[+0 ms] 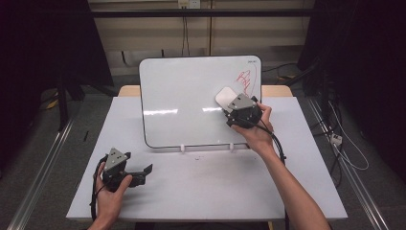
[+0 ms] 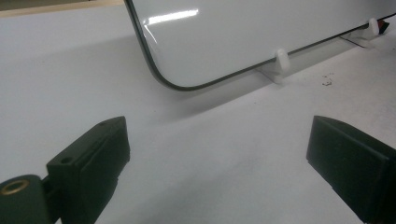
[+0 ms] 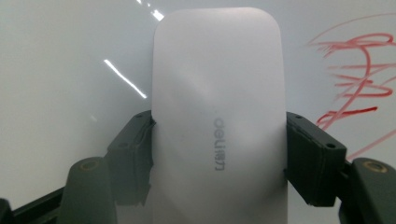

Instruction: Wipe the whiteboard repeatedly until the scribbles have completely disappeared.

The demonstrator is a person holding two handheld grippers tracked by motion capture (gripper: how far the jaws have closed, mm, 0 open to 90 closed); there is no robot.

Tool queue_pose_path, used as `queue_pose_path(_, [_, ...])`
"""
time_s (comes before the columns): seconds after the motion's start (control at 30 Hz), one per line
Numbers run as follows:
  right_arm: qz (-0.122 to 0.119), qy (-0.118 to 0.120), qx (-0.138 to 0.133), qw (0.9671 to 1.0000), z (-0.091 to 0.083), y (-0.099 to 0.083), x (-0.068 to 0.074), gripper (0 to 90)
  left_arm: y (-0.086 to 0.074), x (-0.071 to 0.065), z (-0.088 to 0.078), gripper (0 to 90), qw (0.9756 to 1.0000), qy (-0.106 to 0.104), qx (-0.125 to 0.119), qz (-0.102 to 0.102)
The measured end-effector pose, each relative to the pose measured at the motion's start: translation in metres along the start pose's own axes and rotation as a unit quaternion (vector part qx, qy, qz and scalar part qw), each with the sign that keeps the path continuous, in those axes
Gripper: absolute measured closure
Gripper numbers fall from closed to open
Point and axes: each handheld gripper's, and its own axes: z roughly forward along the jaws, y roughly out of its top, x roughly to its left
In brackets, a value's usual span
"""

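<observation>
Right tongs (image 3: 219, 154): jaws clamped on both long sides of a white eraser (image 3: 218, 93), which lies flat against the whiteboard (image 1: 182, 100) just left of the red scribble (image 1: 246, 79), near the board's upper right corner. Left tongs (image 2: 217, 154): jaws wide apart, nothing between them, resting low over the table (image 1: 206, 191) near its front left corner, pointing toward the board's lower left corner. The whiteboard stands tilted on two white clips (image 2: 282, 59) at the table's far middle.
</observation>
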Motion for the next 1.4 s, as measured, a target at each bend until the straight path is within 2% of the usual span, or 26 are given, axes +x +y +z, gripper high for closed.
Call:
queue_pose_path(0.3, [0.002, -0.004, 0.001, 1.0000, 0.003, 0.007, -0.009, 31.4, -0.001, 0.004, -0.003, 6.0, 1.0000, 0.001, -0.002, -0.003])
queue_pose_path(0.93, [0.036, -0.022, -0.005, 0.9991, 0.007, 0.022, -0.041, 31.4, -0.001, 0.005, -0.005, 6.0, 1.0000, 0.003, -0.004, -0.005])
queue_pose_path(1.4, [0.043, -0.030, -0.004, 0.9986, 0.010, 0.029, -0.055, 31.4, -0.001, 0.004, -0.004, 6.0, 1.0000, 0.002, -0.003, -0.007])
